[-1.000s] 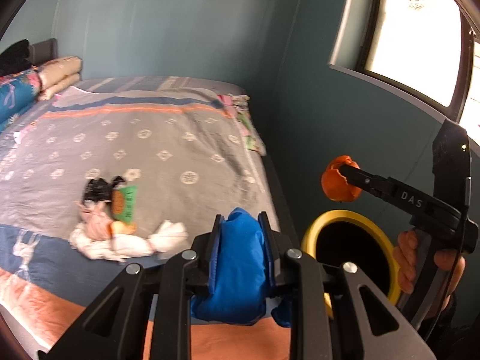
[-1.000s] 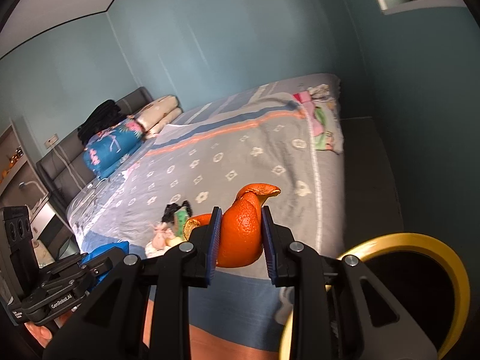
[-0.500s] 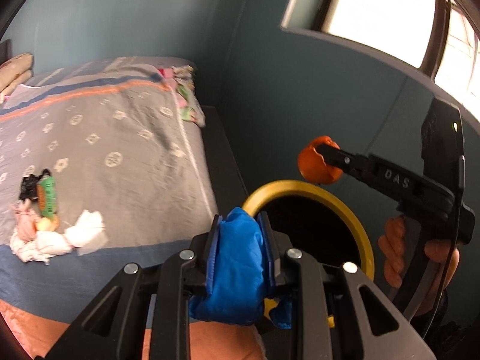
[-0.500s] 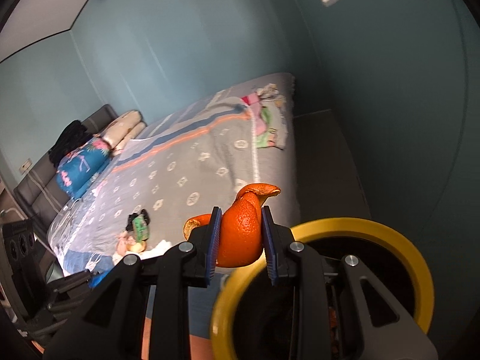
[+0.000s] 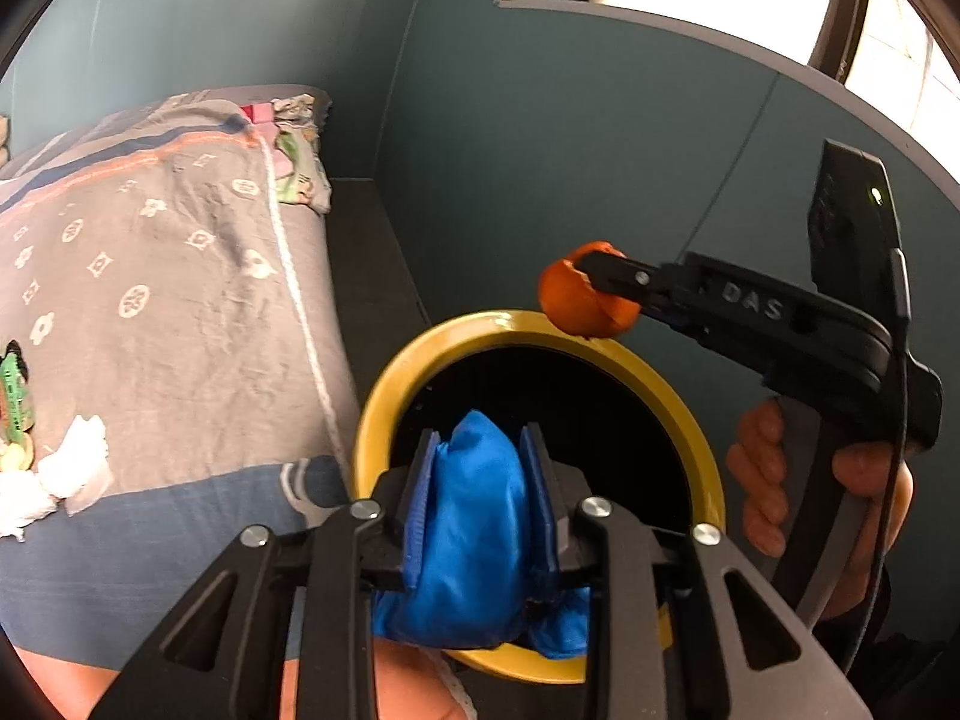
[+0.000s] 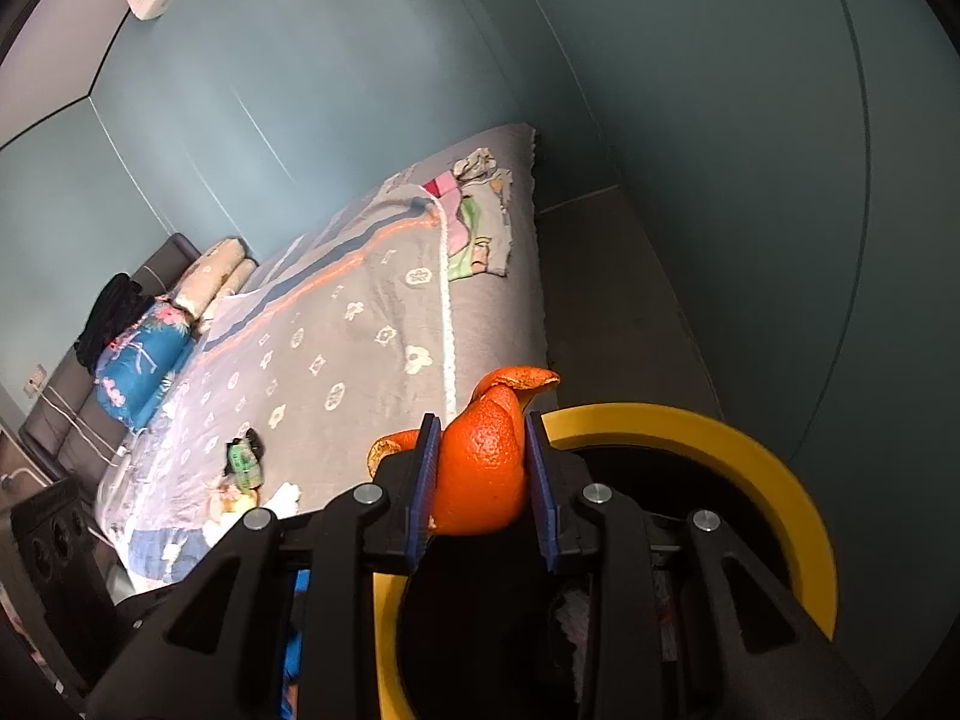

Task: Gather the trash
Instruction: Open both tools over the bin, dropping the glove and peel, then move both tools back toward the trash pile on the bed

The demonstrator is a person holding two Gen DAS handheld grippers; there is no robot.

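My left gripper (image 5: 480, 444) hangs over the mouth of a yellow-rimmed bin (image 5: 384, 408) with a crumpled blue wad (image 5: 474, 528) between its pads. The jaws are opening, and the wad still fills the gap. My right gripper (image 6: 480, 426) is over the same bin (image 6: 780, 480), at its far rim. Its jaws are opening too, with an orange peel (image 6: 480, 474) still touching both pads. The left wrist view shows that gripper (image 5: 585, 288) and the peel (image 5: 570, 306) from the side, above the rim.
More trash lies on the grey patterned bed (image 5: 150, 276): white tissues (image 5: 66, 474) and a green wrapper (image 6: 243, 462). The bin stands on dark floor between the bed and a teal wall. A hand (image 5: 762, 480) grips the right gripper's handle.
Both grippers have swung right and down from the bed to over the bin. The bin's mouth now sits under both loads, and the gaps between the pads have widened slightly.
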